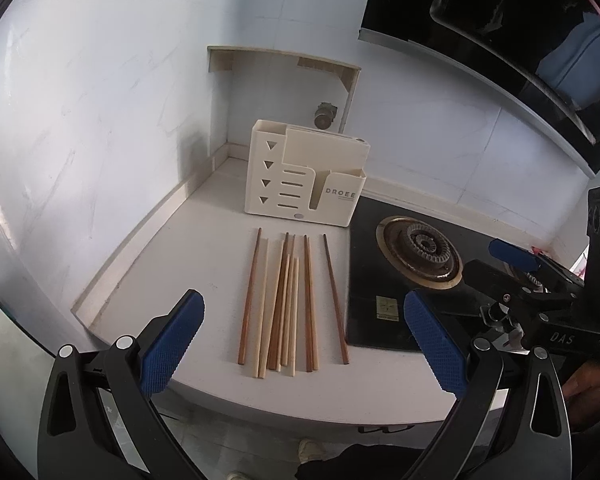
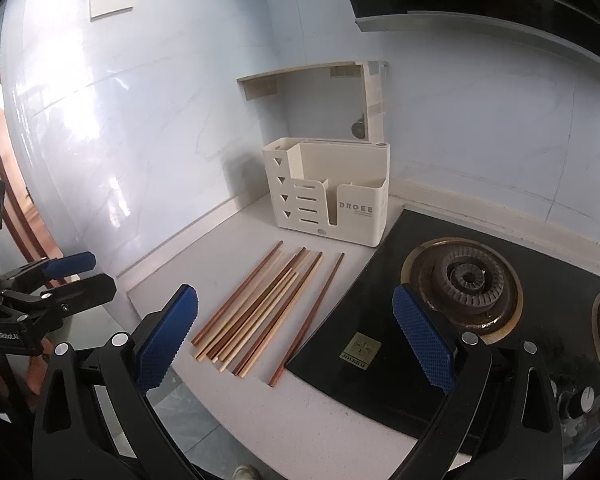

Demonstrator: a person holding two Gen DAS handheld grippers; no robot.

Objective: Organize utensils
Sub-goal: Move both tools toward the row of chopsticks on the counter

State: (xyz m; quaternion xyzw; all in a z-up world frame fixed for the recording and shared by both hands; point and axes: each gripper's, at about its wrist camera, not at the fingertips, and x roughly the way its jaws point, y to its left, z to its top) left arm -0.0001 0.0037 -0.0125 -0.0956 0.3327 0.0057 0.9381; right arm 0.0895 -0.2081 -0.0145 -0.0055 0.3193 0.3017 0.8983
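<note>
Several wooden chopsticks, dark and light, lie side by side on the white counter; they also show in the right wrist view. A cream utensil holder marked DROEE stands upright behind them, also in the right wrist view. My left gripper is open and empty, hovering over the near ends of the chopsticks. My right gripper is open and empty, above the counter's front edge beside the chopsticks. Each gripper shows in the other's view: the right gripper and the left gripper.
A black gas hob with a round burner lies right of the chopsticks. Pale tiled walls close the corner behind and left. A dark range hood hangs at upper right. A wall recess sits behind the holder.
</note>
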